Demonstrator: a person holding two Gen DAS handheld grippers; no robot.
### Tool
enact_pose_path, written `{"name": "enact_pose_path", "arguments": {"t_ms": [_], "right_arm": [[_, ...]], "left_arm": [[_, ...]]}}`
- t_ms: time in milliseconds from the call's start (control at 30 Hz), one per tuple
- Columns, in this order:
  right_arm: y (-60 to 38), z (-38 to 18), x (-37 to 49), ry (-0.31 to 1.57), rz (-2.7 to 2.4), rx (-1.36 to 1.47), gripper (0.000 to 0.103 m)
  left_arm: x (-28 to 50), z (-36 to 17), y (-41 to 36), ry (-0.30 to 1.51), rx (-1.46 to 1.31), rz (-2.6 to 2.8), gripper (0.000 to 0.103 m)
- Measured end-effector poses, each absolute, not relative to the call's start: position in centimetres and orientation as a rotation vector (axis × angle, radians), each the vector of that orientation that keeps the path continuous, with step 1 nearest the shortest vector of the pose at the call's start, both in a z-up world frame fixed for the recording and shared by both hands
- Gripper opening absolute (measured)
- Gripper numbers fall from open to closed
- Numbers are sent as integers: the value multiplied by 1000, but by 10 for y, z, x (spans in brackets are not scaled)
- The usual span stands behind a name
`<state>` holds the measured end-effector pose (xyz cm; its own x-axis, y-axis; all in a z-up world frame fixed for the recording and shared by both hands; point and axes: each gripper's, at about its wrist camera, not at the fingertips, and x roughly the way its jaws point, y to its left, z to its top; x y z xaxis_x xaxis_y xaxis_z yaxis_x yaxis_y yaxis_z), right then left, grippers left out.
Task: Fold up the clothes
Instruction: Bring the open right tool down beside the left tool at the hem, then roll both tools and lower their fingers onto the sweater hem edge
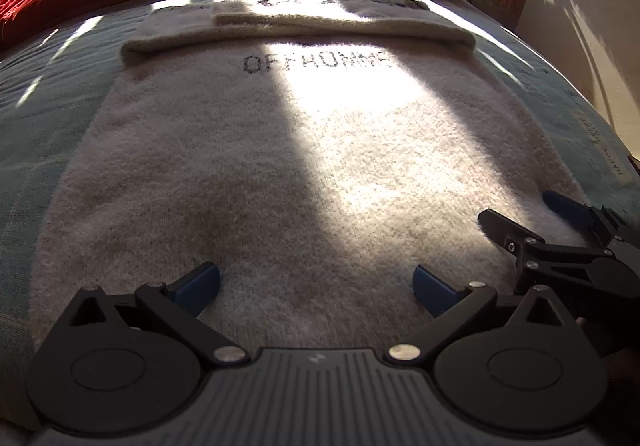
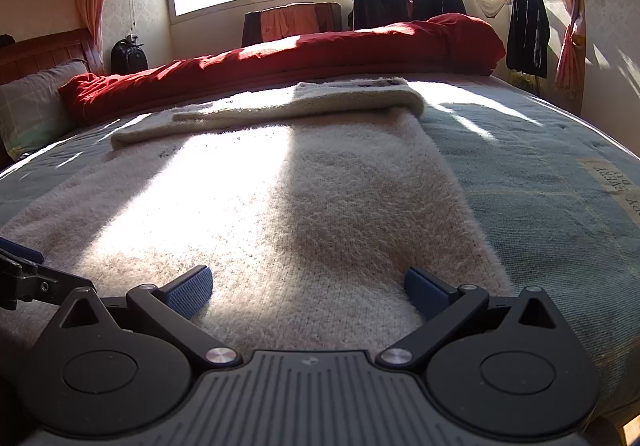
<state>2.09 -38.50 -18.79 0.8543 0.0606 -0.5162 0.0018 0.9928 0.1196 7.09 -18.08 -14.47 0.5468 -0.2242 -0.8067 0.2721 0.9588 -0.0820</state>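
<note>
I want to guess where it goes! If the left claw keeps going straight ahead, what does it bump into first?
Probably the folded-over sleeves lying across the cream sweater. The open left claw points low along the sweater, and that ridge is the first raised thing ahead, though depth is hard to judge.

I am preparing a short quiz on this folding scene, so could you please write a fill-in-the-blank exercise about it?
1. The cream sweater lies on the ____.
2. The quilt bunched along the far side is ____.
3. The left claw and right claw are both ____.
4. The sweater's sleeves are folded ____ its body.

Missing: bed; red; open; across
</note>
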Motion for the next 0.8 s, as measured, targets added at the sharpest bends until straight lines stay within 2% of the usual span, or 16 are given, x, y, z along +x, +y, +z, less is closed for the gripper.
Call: {"name": "enact_pose_path", "arguments": {"t_ms": [400,567,800], "right_arm": [[-384,-185,21,546,17,111,103],[-380,-160,34,654,37,16,103],[-374,-98,38,589,195,-341,103]], "left_arm": [[67,-150,-178,923,106,-344,102],[58,-143,-175,841,208,-421,102],[27,-122,-168,560,680,-509,102]]}}
